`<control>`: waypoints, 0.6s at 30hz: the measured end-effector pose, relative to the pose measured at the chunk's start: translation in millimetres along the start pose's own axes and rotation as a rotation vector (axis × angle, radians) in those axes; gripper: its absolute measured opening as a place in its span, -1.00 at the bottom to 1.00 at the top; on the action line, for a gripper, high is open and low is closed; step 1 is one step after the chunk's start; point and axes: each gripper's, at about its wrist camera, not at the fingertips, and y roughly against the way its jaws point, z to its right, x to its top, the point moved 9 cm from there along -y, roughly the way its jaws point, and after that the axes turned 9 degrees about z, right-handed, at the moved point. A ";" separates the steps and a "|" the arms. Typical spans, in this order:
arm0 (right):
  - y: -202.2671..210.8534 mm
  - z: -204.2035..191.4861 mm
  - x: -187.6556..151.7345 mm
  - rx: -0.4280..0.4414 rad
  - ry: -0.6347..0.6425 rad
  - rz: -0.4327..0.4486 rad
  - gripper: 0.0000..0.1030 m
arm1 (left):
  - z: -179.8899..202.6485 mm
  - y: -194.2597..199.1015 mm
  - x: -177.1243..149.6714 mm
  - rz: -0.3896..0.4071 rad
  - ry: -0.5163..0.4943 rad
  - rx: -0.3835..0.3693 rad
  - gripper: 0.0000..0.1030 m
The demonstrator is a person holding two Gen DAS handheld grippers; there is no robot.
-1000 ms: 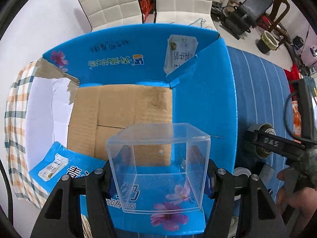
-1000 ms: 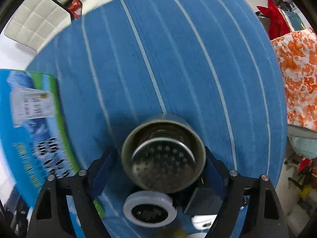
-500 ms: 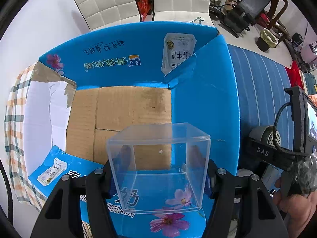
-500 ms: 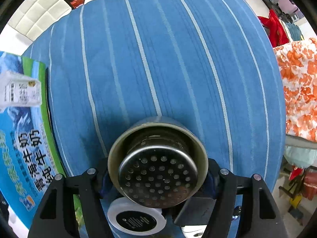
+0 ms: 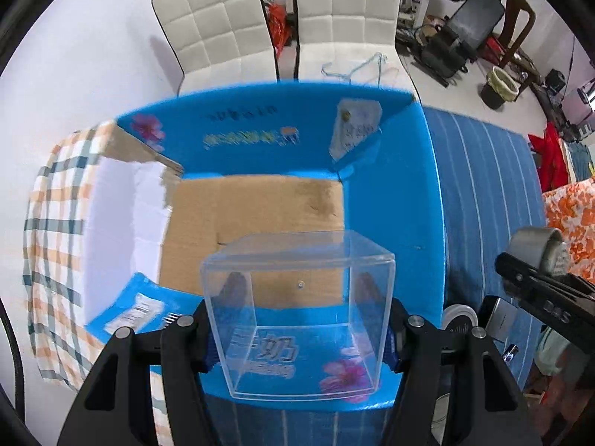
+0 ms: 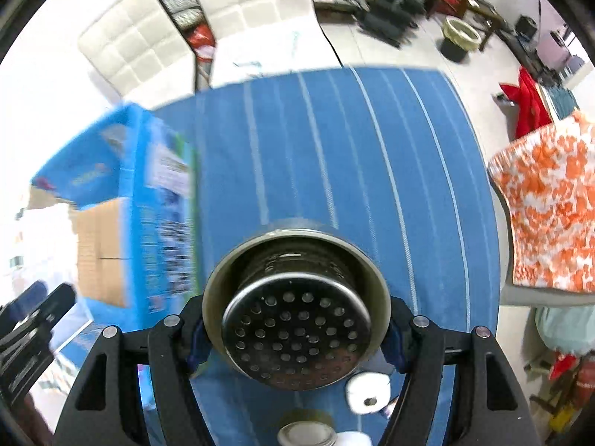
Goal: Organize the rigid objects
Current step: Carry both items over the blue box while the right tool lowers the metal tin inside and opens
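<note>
Striped blue cloth (image 6: 316, 148) below, both grippers hover loaded: left gripper (image 5: 297, 329) clamps a clear box (image 5: 297, 312) over the carton (image 5: 394, 223), right gripper (image 6: 295, 334) grips a strainer cup (image 6: 297, 316), probably bound there too.

White floor (image 5: 93, 74) bright around my bench. Two white quilted chairs (image 5: 219, 33) at far side. Black exercise bench (image 5: 472, 15), brown chair (image 5: 517, 26), bin (image 5: 500, 89) far right.

A lived-in home room: two white quilted dining chairs (image 5: 282, 26) stand on a pale floor behind a surface under a blue striped cloth (image 6: 334, 141), with a weight bench (image 5: 465, 26), a small waste bin (image 5: 500, 87) and draped clothes (image 6: 546, 200) nearby.
</note>
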 end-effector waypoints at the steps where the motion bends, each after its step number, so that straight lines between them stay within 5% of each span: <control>1: 11.0 -11.2 2.1 0.020 -0.001 0.010 0.42 | -2.4 3.8 2.0 0.007 -0.001 0.000 0.19; 10: 42.0 -102.8 3.2 0.122 0.006 0.026 0.42 | -48.0 23.0 31.6 0.045 -0.046 -0.044 0.19; 18: -30.5 -166.6 5.4 0.119 0.031 -0.071 0.42 | -100.0 -23.8 37.2 -0.009 -0.028 -0.032 0.19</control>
